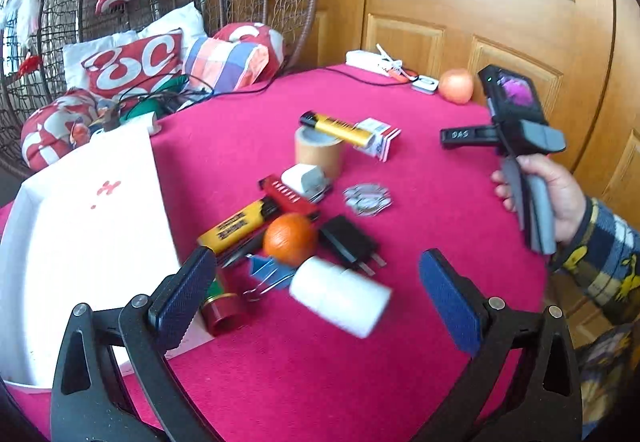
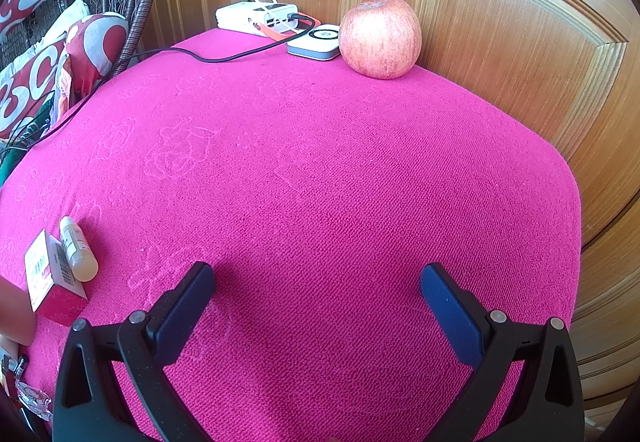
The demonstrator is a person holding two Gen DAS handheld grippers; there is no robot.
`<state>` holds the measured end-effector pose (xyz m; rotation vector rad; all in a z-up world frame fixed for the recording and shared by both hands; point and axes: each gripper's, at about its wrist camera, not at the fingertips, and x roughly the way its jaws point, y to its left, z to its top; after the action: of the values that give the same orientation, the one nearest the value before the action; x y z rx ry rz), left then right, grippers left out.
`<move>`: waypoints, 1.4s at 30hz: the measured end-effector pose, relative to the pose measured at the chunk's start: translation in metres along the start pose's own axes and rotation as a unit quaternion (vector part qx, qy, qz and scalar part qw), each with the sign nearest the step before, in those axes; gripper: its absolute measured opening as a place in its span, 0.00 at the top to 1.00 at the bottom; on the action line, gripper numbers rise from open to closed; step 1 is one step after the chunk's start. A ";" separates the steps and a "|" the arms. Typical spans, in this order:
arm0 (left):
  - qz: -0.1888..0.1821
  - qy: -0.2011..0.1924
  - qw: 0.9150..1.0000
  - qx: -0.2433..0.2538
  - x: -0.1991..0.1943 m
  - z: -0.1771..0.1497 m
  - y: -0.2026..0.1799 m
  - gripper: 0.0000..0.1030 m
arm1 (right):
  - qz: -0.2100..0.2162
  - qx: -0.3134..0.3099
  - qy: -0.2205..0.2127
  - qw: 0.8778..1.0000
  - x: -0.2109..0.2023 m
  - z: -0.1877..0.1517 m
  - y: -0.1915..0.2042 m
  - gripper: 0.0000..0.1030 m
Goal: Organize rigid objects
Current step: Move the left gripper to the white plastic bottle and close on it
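1. Left wrist view: the left tool (image 1: pixel 318 276) gapes wide and empty over a blurred white cylinder (image 1: pixel 340 296) at lower centre.
2. Behind it, mid-frame, an orange (image 1: pixel 289 239), black charger (image 1: pixel 349 242) and yellow lighter (image 1: pixel 237 226) crowd the pink tabletop (image 1: pixel 304 370); a white box (image 1: pixel 86 242) sits left.
3. Right wrist view: the right tool (image 2: pixel 318 278) is wide open over bare cloth.
4. Only there, the apple (image 2: pixel 380 37) shows clearly, upper centre, beside a white power bank (image 2: pixel 256 17).

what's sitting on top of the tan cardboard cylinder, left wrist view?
A yellow-and-black lighter lies across the rim of the tan cardboard cylinder, its far end on a small red-and-white box. Part of the grey opening shows; what is inside cannot be seen.
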<state>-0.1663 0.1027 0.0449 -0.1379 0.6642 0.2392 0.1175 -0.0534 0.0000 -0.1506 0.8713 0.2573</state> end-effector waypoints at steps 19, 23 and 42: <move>-0.022 0.055 0.994 0.092 0.054 0.002 -0.037 0.12 | 0.000 0.000 0.000 1.000 0.000 0.000 0.000 0.00; -0.039 0.069 0.993 0.085 0.053 -0.003 -0.031 0.37 | 0.000 0.000 0.000 1.000 0.000 0.000 0.000 0.00; -0.048 0.053 0.997 0.009 0.026 -0.010 -0.014 0.63 | 0.274 -0.158 -0.103 0.943 -0.059 -0.002 0.048 0.00</move>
<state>-0.1489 0.0918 0.0213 -0.1654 0.7632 0.1334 0.0661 -0.0174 0.0424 -0.1740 0.6438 0.9230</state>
